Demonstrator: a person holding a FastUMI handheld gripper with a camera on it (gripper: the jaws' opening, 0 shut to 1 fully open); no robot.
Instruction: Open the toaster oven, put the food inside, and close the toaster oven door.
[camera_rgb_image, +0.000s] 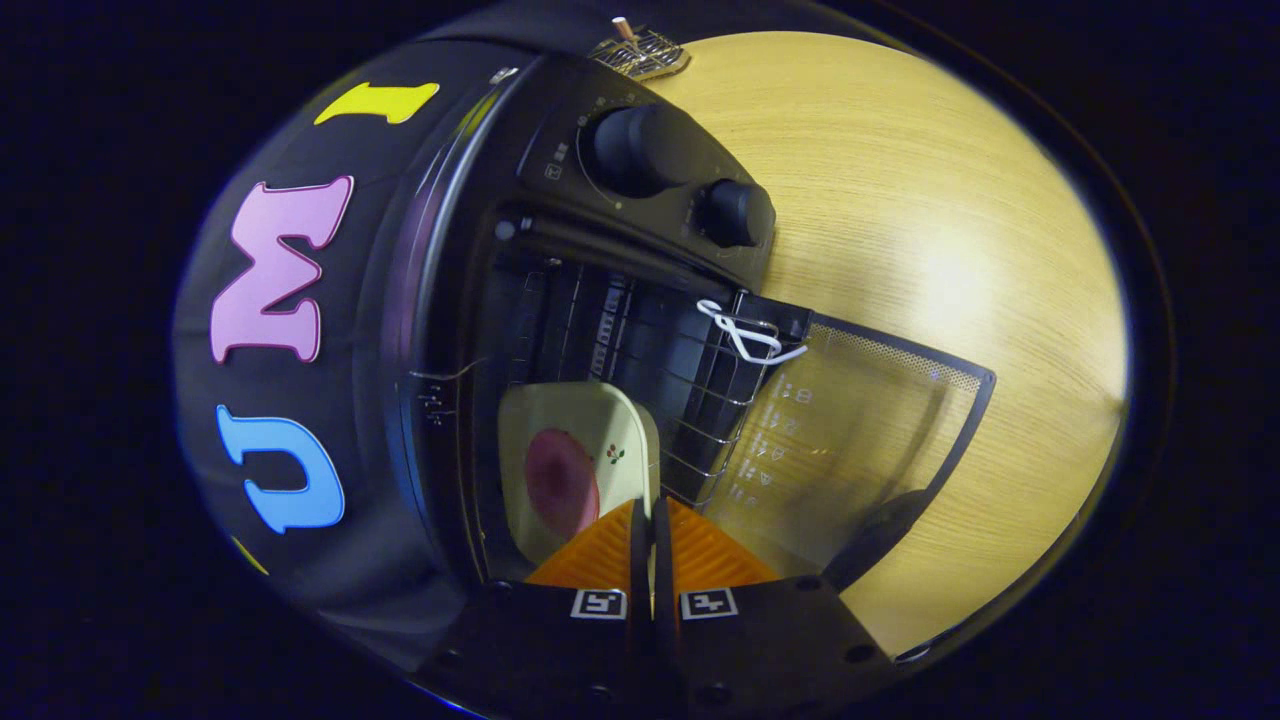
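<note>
The gripper (643, 520) pinches the plate's (575, 440) edge at its twelve o'clock, inside the toaster oven (640, 250); tilted this steeply, the food (560, 482) could slide off.

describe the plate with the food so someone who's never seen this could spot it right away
Start at the black toaster oven on the wooden table, its glass door hanging open. Inside the cavity, against the wire rack, is the plate, its edge clamped in the orange tongs. It is the one pale cream thing in the dark oven, carrying a round reddish food slice and a small floral print.
</note>
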